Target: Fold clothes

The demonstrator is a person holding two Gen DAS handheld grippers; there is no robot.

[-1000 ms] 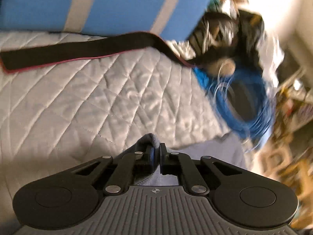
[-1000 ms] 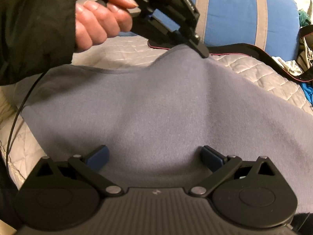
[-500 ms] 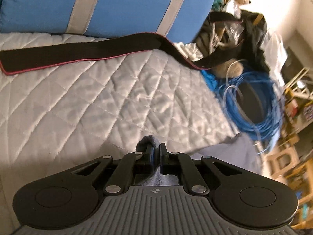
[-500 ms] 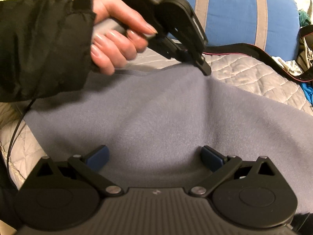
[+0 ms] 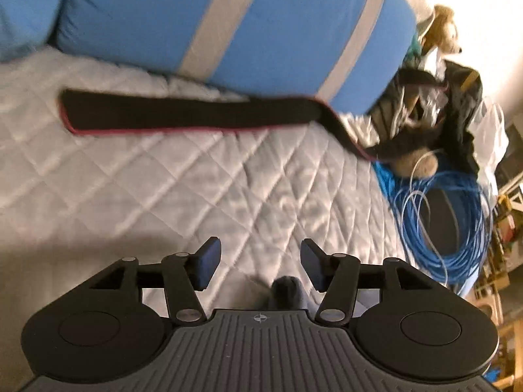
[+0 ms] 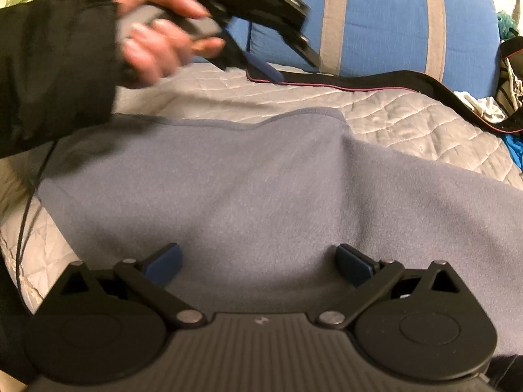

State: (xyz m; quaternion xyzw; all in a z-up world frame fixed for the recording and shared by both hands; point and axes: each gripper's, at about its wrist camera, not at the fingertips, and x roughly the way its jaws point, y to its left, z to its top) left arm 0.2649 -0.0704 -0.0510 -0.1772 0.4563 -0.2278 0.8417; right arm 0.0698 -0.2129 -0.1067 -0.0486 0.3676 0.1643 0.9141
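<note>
Jaws of the left gripper (image 5: 260, 266) are opening, pads apart, nothing pressed between them; a small peak of the grey fleece (image 5: 287, 289) pokes up in the gap, touching neither pad. Right gripper (image 6: 258, 266) jaws stand wide, hovering over the fleece (image 6: 261, 196), gripping nothing.

Grey fleece lies spread on the quilted bed (image 6: 408, 121), covering most of the near and middle area in the right wrist view. Its far edge runs left to right, with a raised corner near the middle and a soft crease running down from it toward the near right. Bare quilt shows beyond the far edge.

Left hand (image 6: 157, 32), in a black sleeve (image 6: 55, 68), holds the left gripper above the far left of the fleece, clear of the cloth; this part is motion-blurred. A thin black cable (image 6: 32, 196) hangs down from the sleeve over the left edge of the bed.

Far side of the bed: blue cushion (image 5: 228, 23) with grey stripes, and a black strap (image 5: 196, 114) with a red edge lying on the quilt just in front of it. Off the right edge of the bed: a coil of blue cable (image 5: 457, 228) and a stuffed toy (image 5: 444, 29) in a cluttered pile.
</note>
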